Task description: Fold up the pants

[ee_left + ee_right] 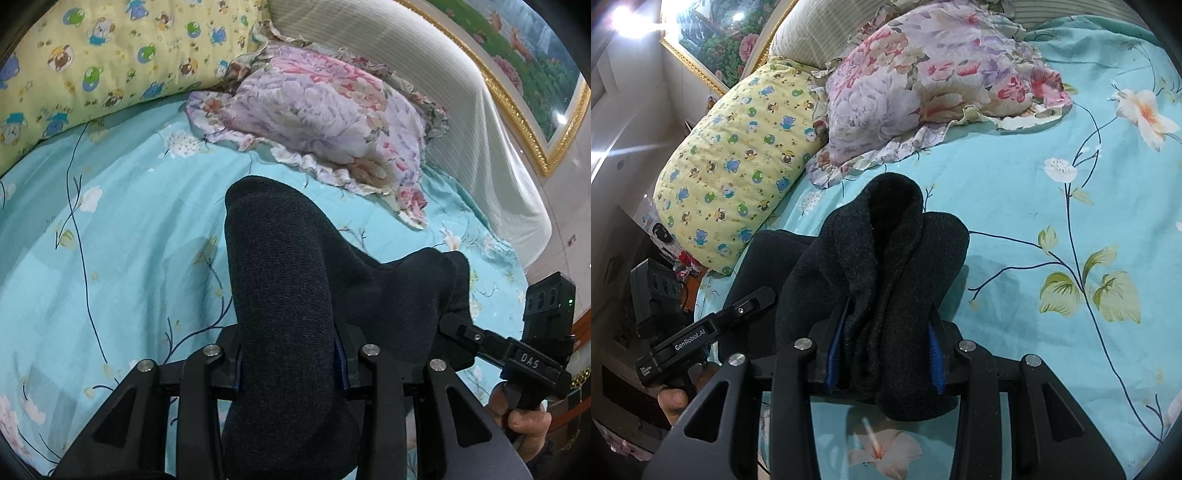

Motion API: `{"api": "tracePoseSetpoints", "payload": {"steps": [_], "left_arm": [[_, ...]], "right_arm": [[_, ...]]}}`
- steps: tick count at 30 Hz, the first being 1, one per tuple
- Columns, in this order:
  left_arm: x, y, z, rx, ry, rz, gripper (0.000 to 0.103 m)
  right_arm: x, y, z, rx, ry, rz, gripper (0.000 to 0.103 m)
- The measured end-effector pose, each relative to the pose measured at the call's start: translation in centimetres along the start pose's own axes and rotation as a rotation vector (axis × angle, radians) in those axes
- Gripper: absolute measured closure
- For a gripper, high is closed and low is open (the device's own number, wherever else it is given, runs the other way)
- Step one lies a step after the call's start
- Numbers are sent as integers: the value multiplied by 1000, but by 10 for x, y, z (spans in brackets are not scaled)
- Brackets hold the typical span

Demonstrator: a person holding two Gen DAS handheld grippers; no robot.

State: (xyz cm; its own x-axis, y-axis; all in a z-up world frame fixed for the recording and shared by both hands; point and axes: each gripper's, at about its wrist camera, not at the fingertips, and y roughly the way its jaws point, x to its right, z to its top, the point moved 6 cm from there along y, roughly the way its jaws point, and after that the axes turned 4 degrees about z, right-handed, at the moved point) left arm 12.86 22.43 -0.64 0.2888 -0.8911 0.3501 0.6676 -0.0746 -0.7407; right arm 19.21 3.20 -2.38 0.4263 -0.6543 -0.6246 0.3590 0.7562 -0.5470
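Observation:
The pants point(288, 280) are dark grey knit and hang bunched above the turquoise floral bed sheet point(122, 236). My left gripper point(288, 365) is shut on a thick fold of the pants that drapes over its fingers. My right gripper point(886, 354) is shut on another bunched part of the pants point(882, 266). The right gripper also shows in the left wrist view point(458, 325), gripping the fabric's right end. The left gripper shows in the right wrist view point(764, 295) at the left. The fingertips are hidden by cloth.
A floral pillow point(325, 122) lies at the head of the bed, beside a yellow bear-print pillow point(110, 62). A ribbed white headboard cover point(461, 110) and a gold-framed picture point(535, 55) stand behind. The bed's edge point(701, 295) is at the left in the right wrist view.

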Motion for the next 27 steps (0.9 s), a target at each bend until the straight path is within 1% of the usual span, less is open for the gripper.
{"api": "tracePoseSetpoints", "payload": {"steps": [2,4,7,8,10,12,16,19,20,22,24,27], "left_arm": [[-5,4,-3,-12,-12,2,59],[-9,5,-5,-20,-20,8,54],[-13,7,-7,-27,-28,12,45],[-15,8,-8,-26,-28,20,41],[-16,8,-9,-21,-21,29,39],[-16,8,-10,-20,-17,36,34],[-18,7,-10,-21,-30,39,33],[-20,1,-11,-10,-33,45,28],[-20,-1,-11,-5,-33,47,26],[-20,-7,-12,8,-34,48,24],[-21,-13,-15,25,-41,48,21],[-22,-18,-19,30,-43,54,21]], "right_arm": [[3,1,0,-2,10,2,58],[6,1,-1,-3,15,-1,51],[9,2,-5,-9,25,-9,45],[10,2,-6,-8,28,-11,44],[11,3,-7,-6,31,-14,44],[12,4,-8,-3,32,-19,42],[14,5,-8,-2,42,-24,39],[13,3,-9,-6,45,-22,35],[11,2,-10,-6,41,-21,33],[6,-1,-12,-1,28,-21,21],[1,-4,-15,11,13,-11,18],[-5,-9,-18,25,-22,-36,15]]}}
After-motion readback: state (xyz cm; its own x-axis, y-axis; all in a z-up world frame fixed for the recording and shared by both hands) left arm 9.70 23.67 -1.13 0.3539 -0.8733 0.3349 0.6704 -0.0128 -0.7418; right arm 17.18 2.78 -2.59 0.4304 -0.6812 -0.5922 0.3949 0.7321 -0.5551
